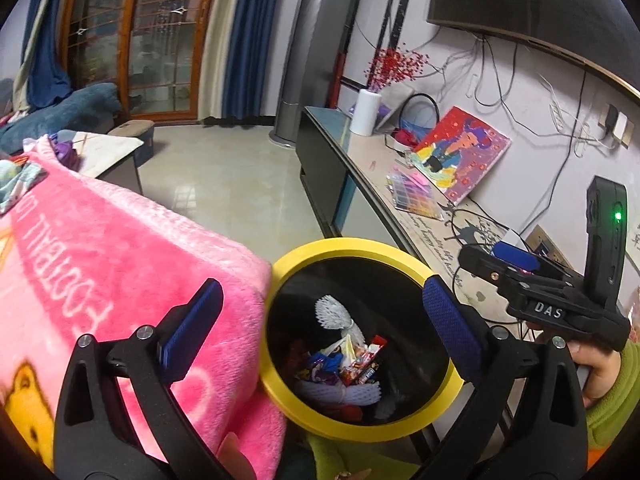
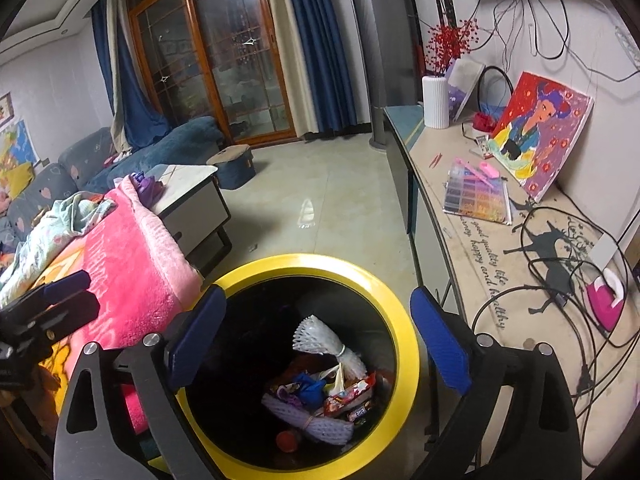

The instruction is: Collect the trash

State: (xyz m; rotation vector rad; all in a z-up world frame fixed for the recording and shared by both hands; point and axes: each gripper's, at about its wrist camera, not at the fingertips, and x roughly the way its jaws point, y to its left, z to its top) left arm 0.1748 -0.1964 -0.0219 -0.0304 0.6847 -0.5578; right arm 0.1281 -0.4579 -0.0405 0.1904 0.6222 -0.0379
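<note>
A black bin with a yellow rim (image 1: 348, 245) stands on the floor below both grippers; it also shows in the right wrist view (image 2: 316, 261). Inside lie snack wrappers (image 1: 360, 368) (image 2: 348, 398) and white foam netting (image 1: 336, 314) (image 2: 324, 340). My left gripper (image 1: 326, 330) is open and empty above the bin's mouth. My right gripper (image 2: 320, 342) is open and empty above the bin too. The right gripper's body (image 1: 560, 300) shows at the right of the left wrist view. The left gripper (image 2: 48, 304) shows at the left edge of the right wrist view.
A pink blanket (image 1: 120, 248) (image 2: 132, 264) covers a surface left of the bin. A long cabinet (image 2: 500, 248) on the right carries cables, a bead box (image 2: 478, 196), a painting (image 2: 540, 140) and a white vase (image 2: 435, 100). A coffee table (image 2: 188, 184), sofa and tiled floor lie beyond.
</note>
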